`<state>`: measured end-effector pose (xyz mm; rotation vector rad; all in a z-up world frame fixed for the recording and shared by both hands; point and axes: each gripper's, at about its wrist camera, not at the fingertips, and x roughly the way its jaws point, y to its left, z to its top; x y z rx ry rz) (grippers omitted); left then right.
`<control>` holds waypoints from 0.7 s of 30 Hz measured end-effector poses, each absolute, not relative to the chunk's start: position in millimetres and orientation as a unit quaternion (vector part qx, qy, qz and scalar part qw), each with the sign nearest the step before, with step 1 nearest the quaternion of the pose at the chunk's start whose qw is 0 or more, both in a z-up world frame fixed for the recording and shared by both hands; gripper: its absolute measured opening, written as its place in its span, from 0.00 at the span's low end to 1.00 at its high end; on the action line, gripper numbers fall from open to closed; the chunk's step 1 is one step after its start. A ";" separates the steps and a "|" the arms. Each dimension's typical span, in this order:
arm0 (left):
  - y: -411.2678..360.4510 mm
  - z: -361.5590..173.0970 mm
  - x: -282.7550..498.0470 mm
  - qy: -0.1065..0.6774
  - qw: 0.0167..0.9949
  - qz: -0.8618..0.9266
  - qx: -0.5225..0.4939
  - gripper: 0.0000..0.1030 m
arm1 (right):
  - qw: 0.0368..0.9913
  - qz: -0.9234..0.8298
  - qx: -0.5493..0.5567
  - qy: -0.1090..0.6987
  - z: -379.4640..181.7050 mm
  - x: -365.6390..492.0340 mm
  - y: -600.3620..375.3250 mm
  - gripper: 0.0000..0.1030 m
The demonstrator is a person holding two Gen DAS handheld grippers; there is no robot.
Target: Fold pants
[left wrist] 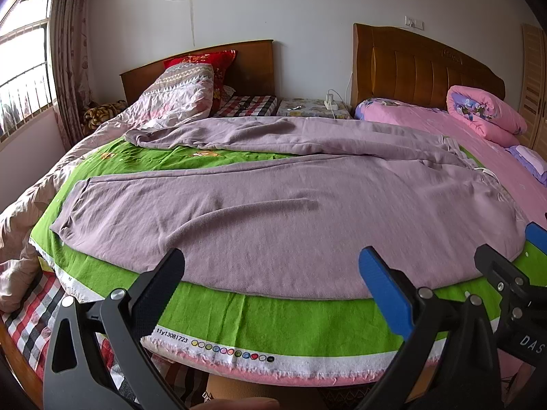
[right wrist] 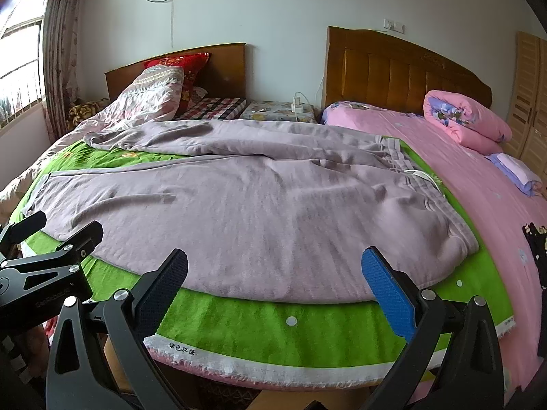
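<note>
Ref. landmark: green sheet (left wrist: 280, 321).

Pants (left wrist: 273, 212), mauve, lie spread on the sheet; waistband w/ drawstring toward the pink bed (left wrist: 478, 143), near leg flat, far leg bunched toward the sheet's back edge.

Left gripper (left wrist: 270, 283): tongs spread, holding nothing, hovering at the sheet's front edge. Right gripper (right wrist: 273, 283): same, spread and empty, just beside the left.

Risks (est.):
- Far leg rumpled; folding w/o smoothing likely traps creases.
- Low pinch may catch the sheet w/ the fabric, dragging both.
- Loose drawstring may snag a finger.
</note>
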<state>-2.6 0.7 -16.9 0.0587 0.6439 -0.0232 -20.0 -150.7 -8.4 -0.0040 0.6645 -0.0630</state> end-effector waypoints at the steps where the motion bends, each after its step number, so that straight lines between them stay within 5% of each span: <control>1: 0.5 -16.8 -2.6 0.316 0.948 -0.011 0.029 0.99 | 0.945 -0.031 -0.002 0.327 -9.0 -20.9 -150.6 0.96; 21: 0.5 -19.8 -1.9 0.320 0.947 -0.011 0.029 0.99 | 0.943 -0.036 -0.001 0.331 -6.4 -18.7 -153.7 0.96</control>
